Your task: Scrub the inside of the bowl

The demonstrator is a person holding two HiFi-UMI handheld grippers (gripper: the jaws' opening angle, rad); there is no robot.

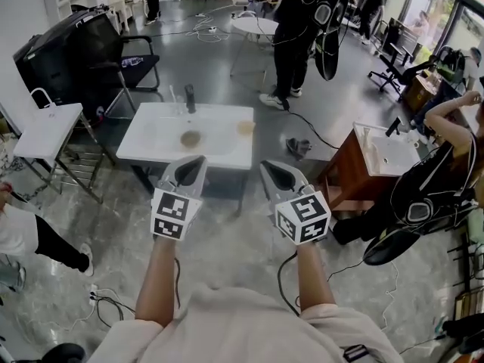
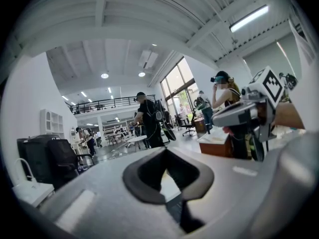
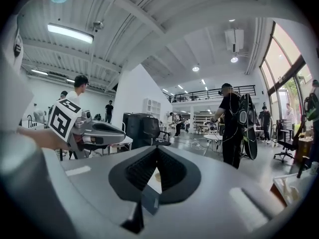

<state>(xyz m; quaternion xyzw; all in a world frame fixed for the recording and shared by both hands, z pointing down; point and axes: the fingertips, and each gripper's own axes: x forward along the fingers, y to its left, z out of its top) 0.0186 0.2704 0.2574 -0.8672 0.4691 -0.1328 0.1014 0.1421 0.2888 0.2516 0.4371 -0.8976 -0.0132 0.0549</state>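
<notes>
standing back from the white sink-top table (image 1: 151,153), scrub not begun, approach phase imo. left grey two-jaw gripper (image 1: 198,161) and right grey two-jaw gripper (image 1: 269,167) both clamped to, nothing between em. small tan round bowl (image 1: 191,138), prob, sits in the basin well ahead; paler tan pad (image 1: 246,127) near the rim. next: step in, open up, take the pad, steady the bowl w/ the other.

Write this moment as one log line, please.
left gripper: shut, empty | right gripper: shut, empty | white sink: ahead, not reached
</notes>
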